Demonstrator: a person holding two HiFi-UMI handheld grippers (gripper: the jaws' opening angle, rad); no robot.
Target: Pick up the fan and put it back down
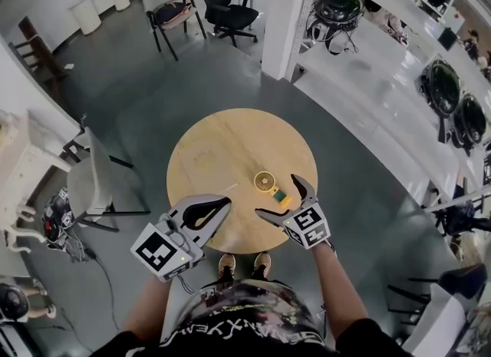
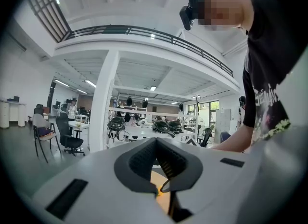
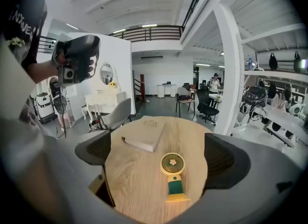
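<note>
Holding right tool [image 1: 278, 196] wide open and empty beside the fan [image 1: 269, 183] lying flat on the tabletop [image 1: 222, 148]; carrying left tool [image 1: 222, 204] pinched together, empty. Risking clamping the round head, letting it slip.

Both arms are out ahead of the body, and we note bare forearms. The left forearm [image 1: 146, 309] angles inward; the right forearm [image 1: 337, 286] runs nearly straight forward.

The left gripper [image 1: 225, 203] has its jaws closed tip to tip (its own view shows the pads [image 2: 144, 163] meeting). Its marker cube [image 1: 161, 252] faces up.

The right gripper [image 1: 278, 196] has its jaws spread wide and pointing forward and down. In its own view the pads [image 3: 226, 158] stand well apart.

The grippers are side by side, near each other but not touching.
</note>
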